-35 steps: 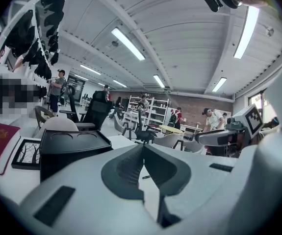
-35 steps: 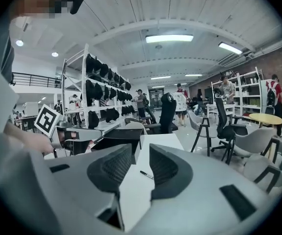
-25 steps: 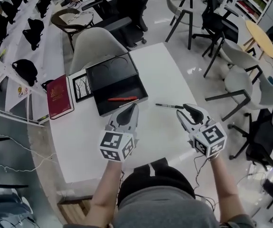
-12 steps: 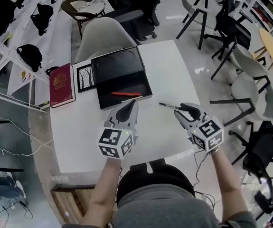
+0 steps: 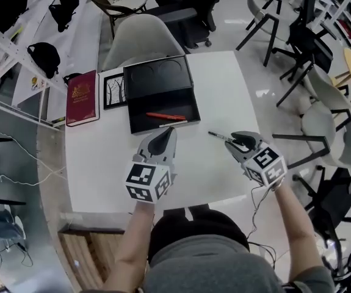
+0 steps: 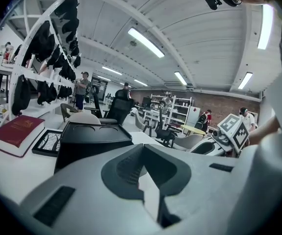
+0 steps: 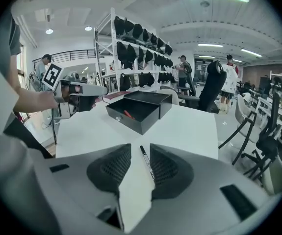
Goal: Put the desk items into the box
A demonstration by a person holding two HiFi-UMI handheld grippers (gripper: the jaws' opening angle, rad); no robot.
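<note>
Right gripper [image 5: 235, 141]: jaws wide, just been closing. Slim black pen [image 7: 146, 161] lies between the ribbed pads, not gripped. Pen is on glossy white table [image 5: 102, 163], toward its right edge, with bare top all round. Left gripper [image 5: 168, 133]: jaws together, empty, just short of box [image 5: 158, 78]. Box is matte black and rectangular, drawer open, red pen [image 5: 166, 116] inside. Red hardcover book [image 5: 81, 97] and frame [image 5: 114, 90] sit at far-left edge.
</note>
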